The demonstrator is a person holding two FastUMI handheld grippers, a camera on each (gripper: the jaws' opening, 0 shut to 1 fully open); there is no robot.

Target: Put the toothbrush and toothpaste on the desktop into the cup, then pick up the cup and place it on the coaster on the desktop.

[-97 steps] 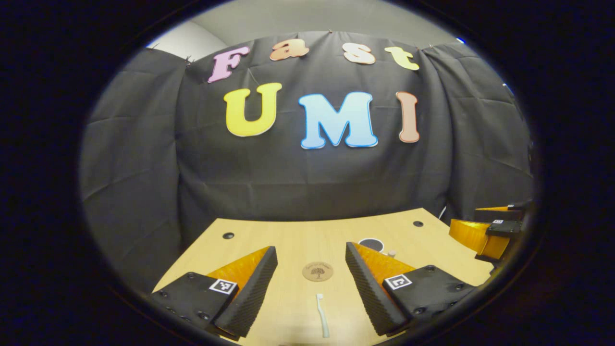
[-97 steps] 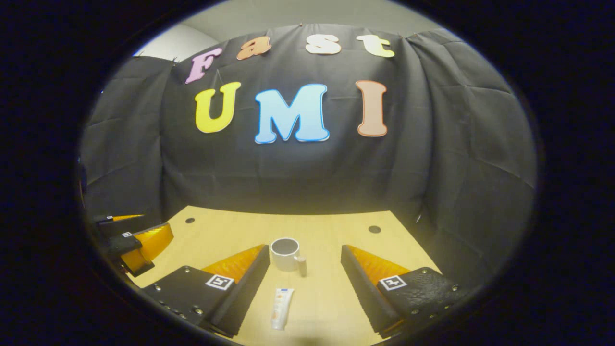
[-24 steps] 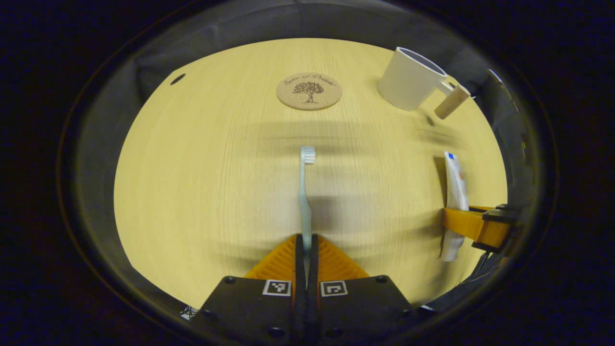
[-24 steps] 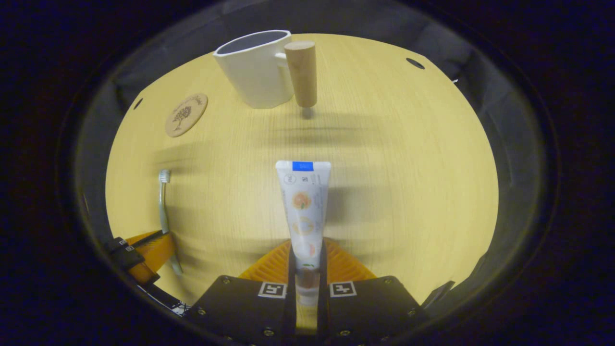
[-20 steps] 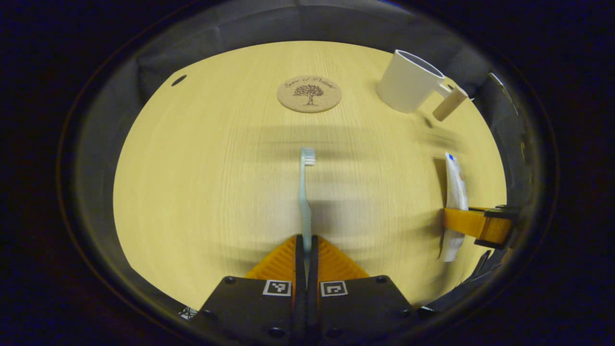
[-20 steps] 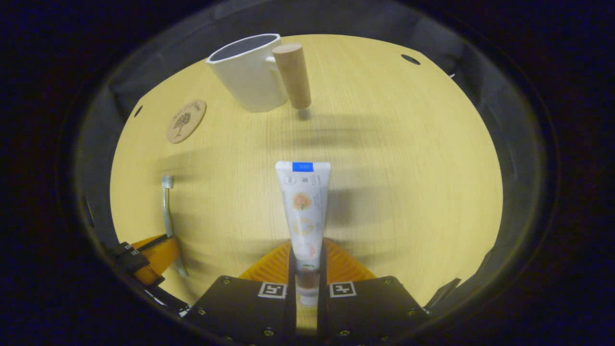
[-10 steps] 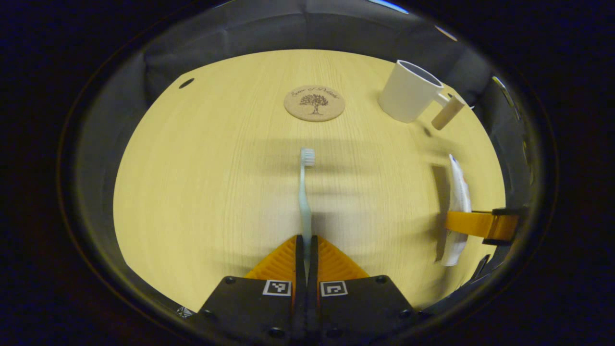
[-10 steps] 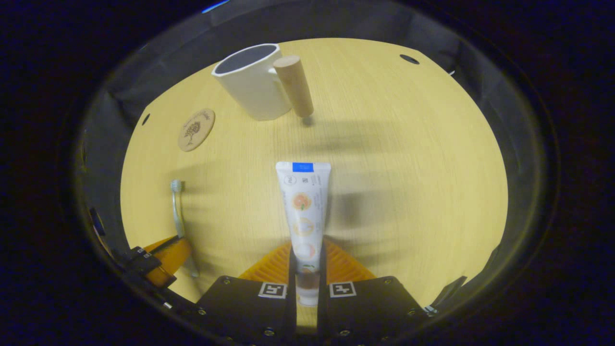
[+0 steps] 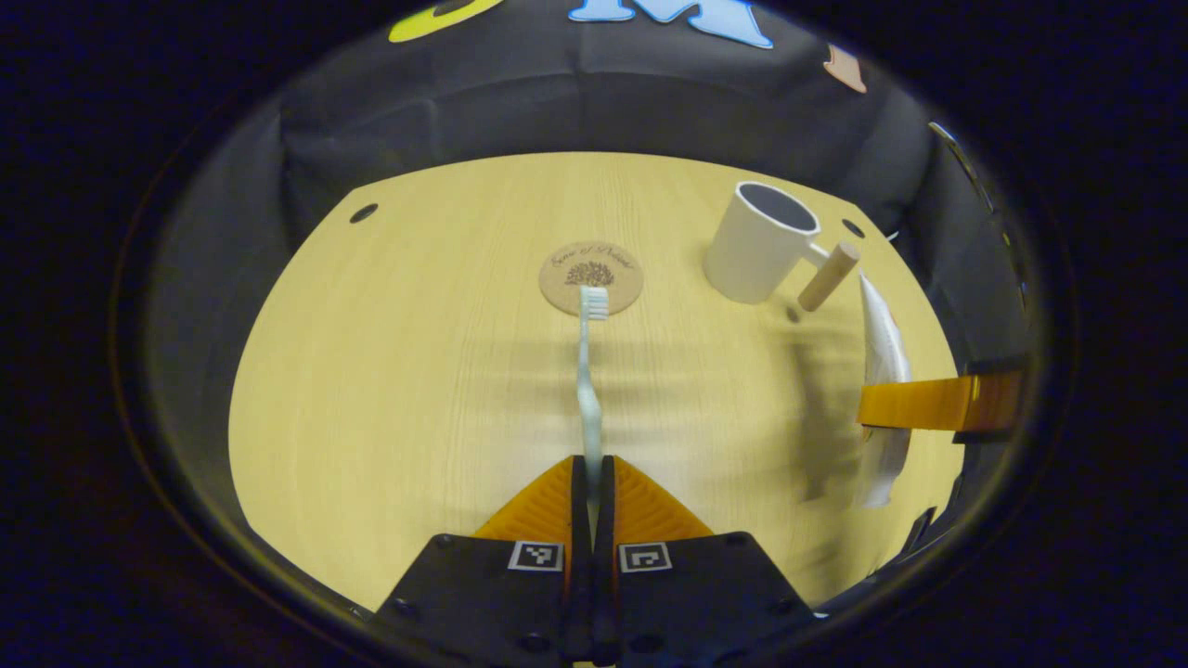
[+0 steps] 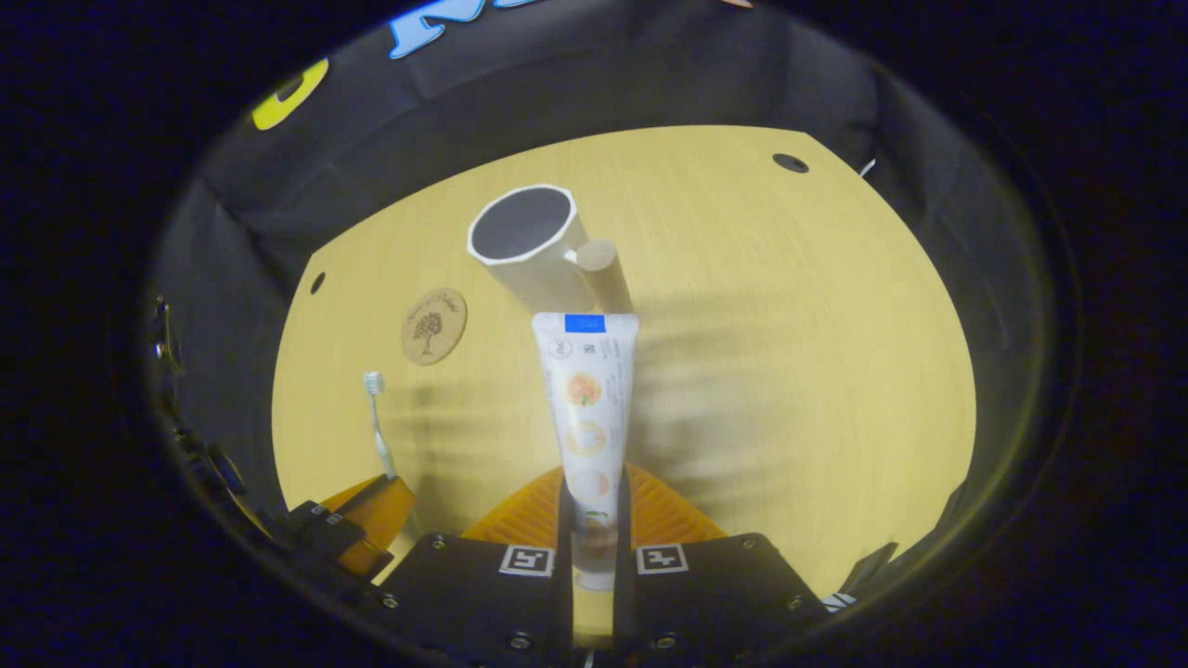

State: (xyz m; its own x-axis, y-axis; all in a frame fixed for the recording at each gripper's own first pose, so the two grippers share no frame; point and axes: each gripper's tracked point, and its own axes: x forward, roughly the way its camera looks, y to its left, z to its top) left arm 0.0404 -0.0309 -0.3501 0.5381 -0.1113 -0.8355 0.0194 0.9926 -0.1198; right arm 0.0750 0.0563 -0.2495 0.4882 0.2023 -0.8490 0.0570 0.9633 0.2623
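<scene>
My left gripper (image 9: 591, 473) is shut on the handle of a pale toothbrush (image 9: 587, 371), held above the desk with its bristles pointing ahead, over the round cork coaster (image 9: 591, 276). My right gripper (image 10: 591, 487) is shut on the cap end of a white toothpaste tube (image 10: 585, 399), lifted clear of the desk. The white cup (image 10: 531, 243) with a wooden peg handle (image 10: 604, 271) stands upright ahead of the tube. In the left gripper view the cup (image 9: 756, 243) is at the upper right, with the toothpaste (image 9: 884, 371) held in the other gripper (image 9: 937, 404) at the right edge.
The coaster (image 10: 433, 325) lies left of the cup on the light wooden desktop (image 10: 789, 371). Cable holes (image 10: 790, 162) mark the desk's far corners. Black cloth walls close in behind and beside the desk. The left gripper (image 10: 357, 524) with the toothbrush (image 10: 379, 417) sits at the lower left of the right gripper view.
Both grippers closed on toothbrush and toothpaste, lifted them off the desk, and are tilting up and rising; the cup and coaster have slid lower and farther in both views over the last second.
</scene>
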